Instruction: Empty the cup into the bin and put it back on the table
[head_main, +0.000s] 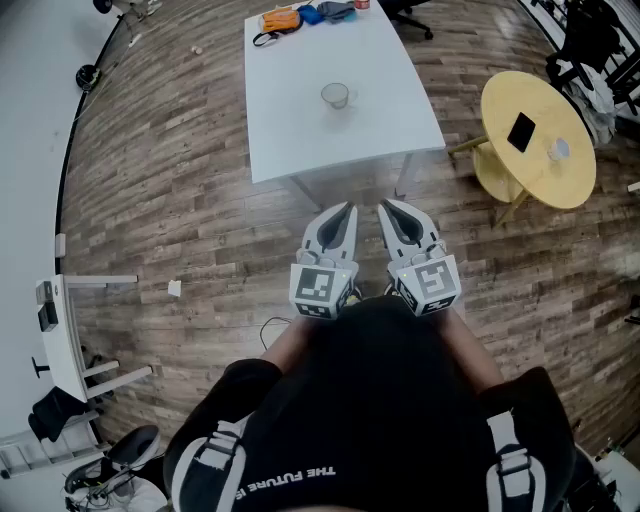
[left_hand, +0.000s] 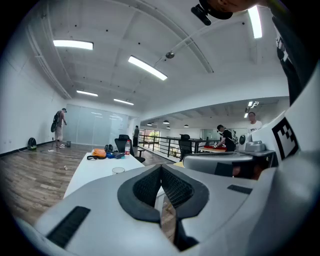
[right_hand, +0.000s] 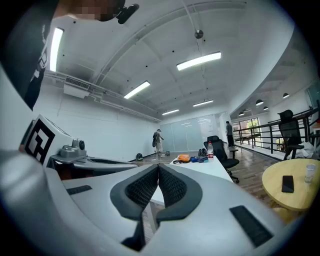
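Okay, left gripper (head_main: 346, 209) and right gripper (head_main: 386, 206) clenched, empty; cup (head_main: 335, 95) upper-centre looks slick and could slip when grabbed.

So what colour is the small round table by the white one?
The round table is pale yellow, clearest in the head view.

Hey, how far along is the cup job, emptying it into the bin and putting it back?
Nothing looks done. The cup stands on the white table, with neither gripper near it. In hand: nothing; the left gripper and right gripper have their jaws shut and empty, side by side short of the table. Left: grasp the cup, tip it into a bin, which no view shows, and return it.
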